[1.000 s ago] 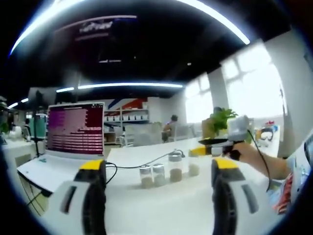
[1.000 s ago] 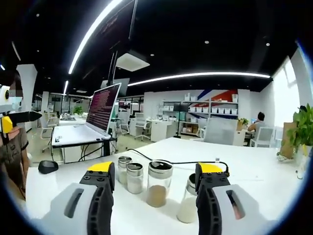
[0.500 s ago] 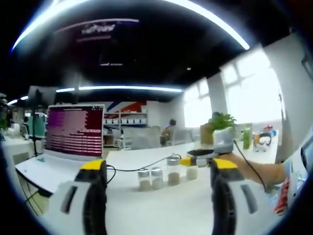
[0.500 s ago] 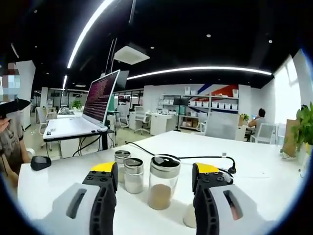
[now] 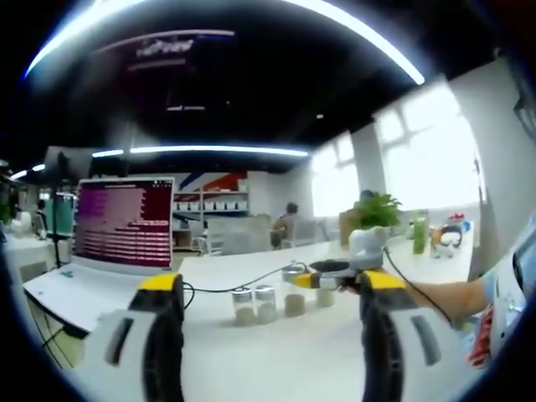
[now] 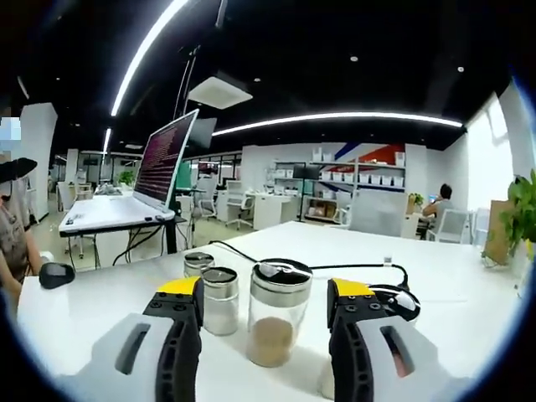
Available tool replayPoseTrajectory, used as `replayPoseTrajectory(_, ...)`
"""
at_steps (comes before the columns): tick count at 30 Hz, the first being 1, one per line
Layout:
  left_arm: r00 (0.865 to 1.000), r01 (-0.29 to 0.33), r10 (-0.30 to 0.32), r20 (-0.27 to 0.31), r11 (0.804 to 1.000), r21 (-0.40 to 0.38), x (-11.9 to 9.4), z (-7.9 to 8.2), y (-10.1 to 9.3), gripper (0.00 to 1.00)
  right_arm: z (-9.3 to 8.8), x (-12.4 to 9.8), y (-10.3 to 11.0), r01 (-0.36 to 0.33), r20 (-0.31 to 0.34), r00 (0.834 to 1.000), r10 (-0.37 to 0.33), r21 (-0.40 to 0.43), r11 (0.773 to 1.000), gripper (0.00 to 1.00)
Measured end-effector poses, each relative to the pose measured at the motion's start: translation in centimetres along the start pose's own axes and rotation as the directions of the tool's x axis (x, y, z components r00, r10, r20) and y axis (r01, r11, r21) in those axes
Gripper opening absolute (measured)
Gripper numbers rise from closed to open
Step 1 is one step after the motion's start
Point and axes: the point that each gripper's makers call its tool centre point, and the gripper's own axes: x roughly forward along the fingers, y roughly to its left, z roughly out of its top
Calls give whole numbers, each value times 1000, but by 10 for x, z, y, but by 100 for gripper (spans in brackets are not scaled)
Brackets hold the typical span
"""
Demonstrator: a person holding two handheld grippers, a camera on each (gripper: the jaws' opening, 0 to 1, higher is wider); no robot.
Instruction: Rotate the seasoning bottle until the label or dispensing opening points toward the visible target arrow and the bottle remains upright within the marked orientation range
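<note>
The seasoning bottle (image 6: 275,322) stands upright on the white table (image 6: 469,293), between the right gripper's (image 6: 264,293) wide-open jaws, not yet touched. Clear and hard-walled, part filled with brown powder, it is probably light, smooth and tippy (so grasp its straight body, below the metal cap). Two smaller shakers (image 6: 219,300) stand just left of it. The left gripper (image 5: 268,289) hangs well back, jaws wide, with nothing between them.

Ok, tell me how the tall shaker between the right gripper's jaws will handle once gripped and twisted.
The tall shaker looks like clear glass, so probably rigid but smooth and apt to slip under the right gripper. It is only about a third full of brown powder, so likely light and bottom-weighted. Being tall and narrow, it might tip against the smaller shaker close beside it.
</note>
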Motion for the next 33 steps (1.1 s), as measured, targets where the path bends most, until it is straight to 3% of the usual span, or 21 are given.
replayPoseTrajectory(3, 1000, 0, 0, -2, 1000, 3, 0, 0, 1, 91, -2, 4, -1, 2, 4, 1000, -2, 32, 999, 58)
replayPoseTrajectory(16, 1000, 9, -9, 4, 1000, 3, 7, 1, 3, 89, -6, 29, -8, 33, 2, 999, -33, 33, 999, 53)
replayPoseTrajectory(20, 1000, 1, -1, -6, 1000, 1, 8, -2, 5, 89, -9, 33, -10, 48, 3, 999, -48, 26, 999, 45)
replayPoseTrajectory(29, 1000, 11, -11, 0, 1000, -4, 9, -1, 5, 88, -10, 45, -15, 81, 8, 997, -81, 12, 997, 45)
replayPoseTrajectory(33, 1000, 12, -12, -6, 1000, -4, 9, -2, 7, 88, -7, 49, -16, 82, 22, 996, -83, 56, 995, 47)
